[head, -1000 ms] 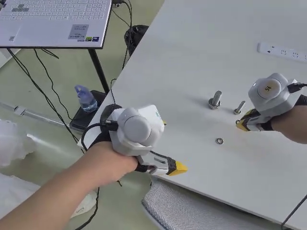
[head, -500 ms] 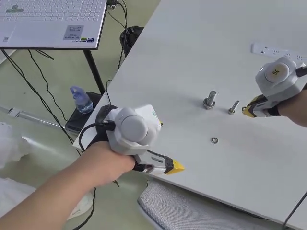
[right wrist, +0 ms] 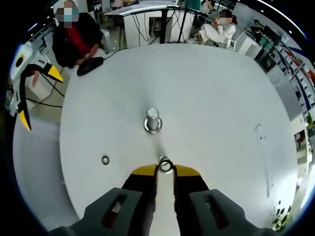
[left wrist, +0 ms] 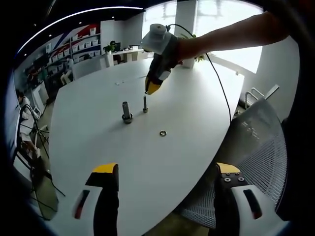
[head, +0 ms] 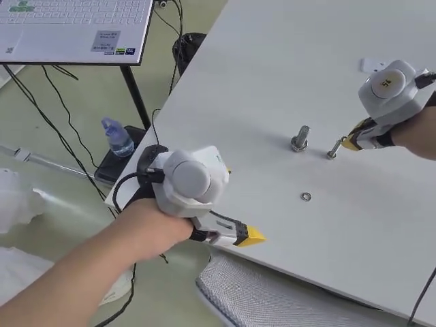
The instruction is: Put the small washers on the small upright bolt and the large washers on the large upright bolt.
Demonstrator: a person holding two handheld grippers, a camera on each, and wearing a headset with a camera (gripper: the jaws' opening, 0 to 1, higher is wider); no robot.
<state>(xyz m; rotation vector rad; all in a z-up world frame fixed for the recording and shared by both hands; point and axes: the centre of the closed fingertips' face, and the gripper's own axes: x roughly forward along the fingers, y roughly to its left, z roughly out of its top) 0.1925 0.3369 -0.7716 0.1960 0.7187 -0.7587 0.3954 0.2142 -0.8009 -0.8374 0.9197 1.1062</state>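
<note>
Right gripper, small washer at small bolt

the left gripper has a rounded, pale grey-white housing with a smooth domed cap and a small green mark on its side. a black cable loops out of the housing. its jaws are black with white side plates and bright yellow ends. in the left gripper view one jaw carries a red slot, the other small screws and a dark slot. the right gripper has a similar white housing, topped by a round cream disc with a dark marking too small to read, and a black lead at its side. its black jaws end in yellow, with grey plates behind, one slotted red.
</note>
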